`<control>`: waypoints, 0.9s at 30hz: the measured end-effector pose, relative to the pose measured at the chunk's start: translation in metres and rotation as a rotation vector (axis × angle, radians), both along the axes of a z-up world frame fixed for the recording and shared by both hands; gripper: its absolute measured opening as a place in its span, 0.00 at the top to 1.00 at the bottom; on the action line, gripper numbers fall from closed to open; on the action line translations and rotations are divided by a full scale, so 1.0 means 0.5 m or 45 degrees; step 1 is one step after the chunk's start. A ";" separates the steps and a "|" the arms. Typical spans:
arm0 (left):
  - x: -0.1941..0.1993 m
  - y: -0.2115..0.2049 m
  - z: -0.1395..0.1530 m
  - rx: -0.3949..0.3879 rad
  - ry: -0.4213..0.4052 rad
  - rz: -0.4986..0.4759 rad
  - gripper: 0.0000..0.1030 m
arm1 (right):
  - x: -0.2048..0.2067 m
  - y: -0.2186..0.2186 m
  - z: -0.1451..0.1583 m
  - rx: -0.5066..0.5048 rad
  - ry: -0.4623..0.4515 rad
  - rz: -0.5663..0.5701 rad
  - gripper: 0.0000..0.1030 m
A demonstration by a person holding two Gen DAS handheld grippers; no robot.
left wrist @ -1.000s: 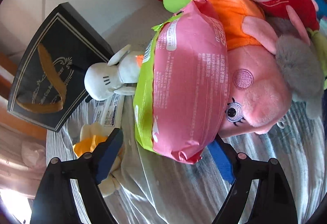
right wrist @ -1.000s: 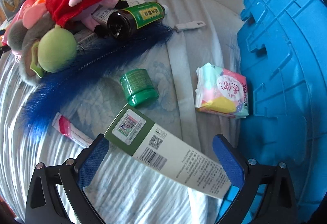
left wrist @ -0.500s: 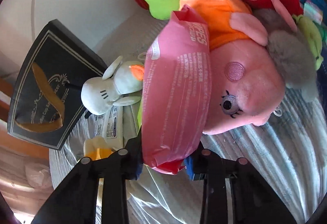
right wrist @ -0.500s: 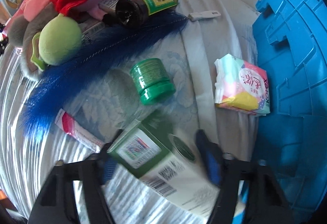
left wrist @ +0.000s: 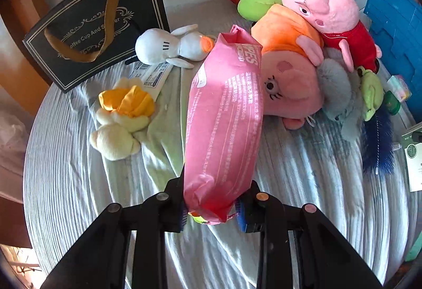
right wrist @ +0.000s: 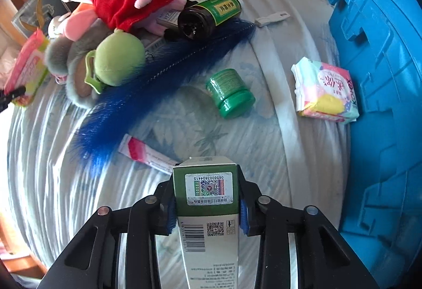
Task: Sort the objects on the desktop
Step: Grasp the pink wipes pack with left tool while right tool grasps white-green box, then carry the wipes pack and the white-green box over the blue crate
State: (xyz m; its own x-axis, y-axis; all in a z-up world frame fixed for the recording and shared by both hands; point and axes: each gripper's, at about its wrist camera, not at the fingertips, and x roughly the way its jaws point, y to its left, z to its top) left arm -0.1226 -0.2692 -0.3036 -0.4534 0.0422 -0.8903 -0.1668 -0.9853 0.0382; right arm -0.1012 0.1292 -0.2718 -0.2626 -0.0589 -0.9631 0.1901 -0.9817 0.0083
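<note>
My left gripper [left wrist: 212,212] is shut on a pink pack of wet wipes [left wrist: 224,120] and holds it up above the striped cloth; the pack also shows at the left edge of the right wrist view [right wrist: 26,70]. My right gripper [right wrist: 205,203] is shut on a green and white carton [right wrist: 207,210], lifted off the cloth, its end with a QR label facing the camera. The carton's edge shows in the left wrist view [left wrist: 412,154].
A pile of plush toys [left wrist: 303,52] lies behind the wipes, with a black gift bag [left wrist: 97,30] and a yellow plush [left wrist: 121,117] to the left. A blue crate [right wrist: 382,78] stands at right. A green jar [right wrist: 229,92], tissue pack [right wrist: 325,90], blue feather [right wrist: 158,83], dark bottle [right wrist: 208,16] and pink sachet [right wrist: 145,154] lie on the cloth.
Both grippers closed from open: the left on the wipes pack, the right on the carton. Both then lifted their loads and pulled back, so more of the table shows.
</note>
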 end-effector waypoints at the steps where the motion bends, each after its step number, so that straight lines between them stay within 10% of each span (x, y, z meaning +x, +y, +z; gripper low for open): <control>1: 0.008 0.004 0.001 -0.002 -0.001 0.006 0.73 | 0.003 0.003 0.002 -0.012 -0.001 -0.007 0.67; 27: 0.150 0.074 0.131 0.017 0.027 0.121 0.74 | 0.086 -0.023 0.117 -0.081 0.048 0.100 0.67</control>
